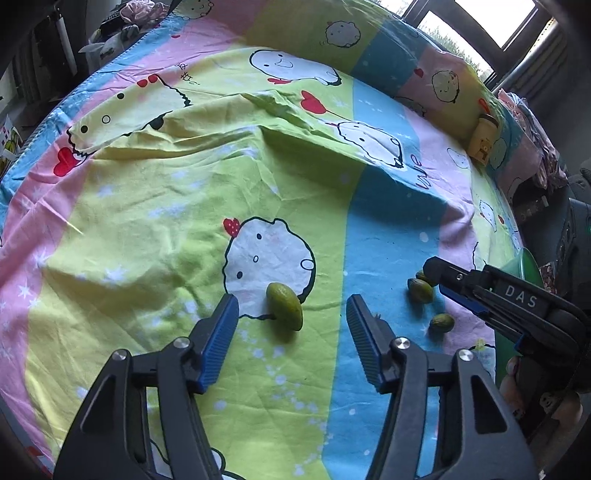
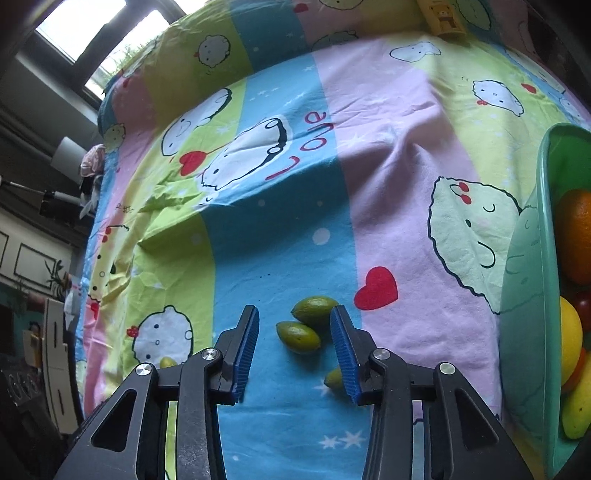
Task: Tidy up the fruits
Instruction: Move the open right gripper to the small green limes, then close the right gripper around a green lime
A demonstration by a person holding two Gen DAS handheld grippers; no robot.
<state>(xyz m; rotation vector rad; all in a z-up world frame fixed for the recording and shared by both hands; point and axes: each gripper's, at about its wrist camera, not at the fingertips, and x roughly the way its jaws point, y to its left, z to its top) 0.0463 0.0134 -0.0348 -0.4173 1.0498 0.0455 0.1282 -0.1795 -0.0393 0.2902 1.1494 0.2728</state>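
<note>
Two words legible: "DAS" on right gripper, "Love" on bedsheet.

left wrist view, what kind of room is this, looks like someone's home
Most likely a bedroom at home. The work surface is a bed under a cartoon-print sheet, with a matching bolster or pillow along its far edge, a window behind it, and clothes piled at the corner.
</note>
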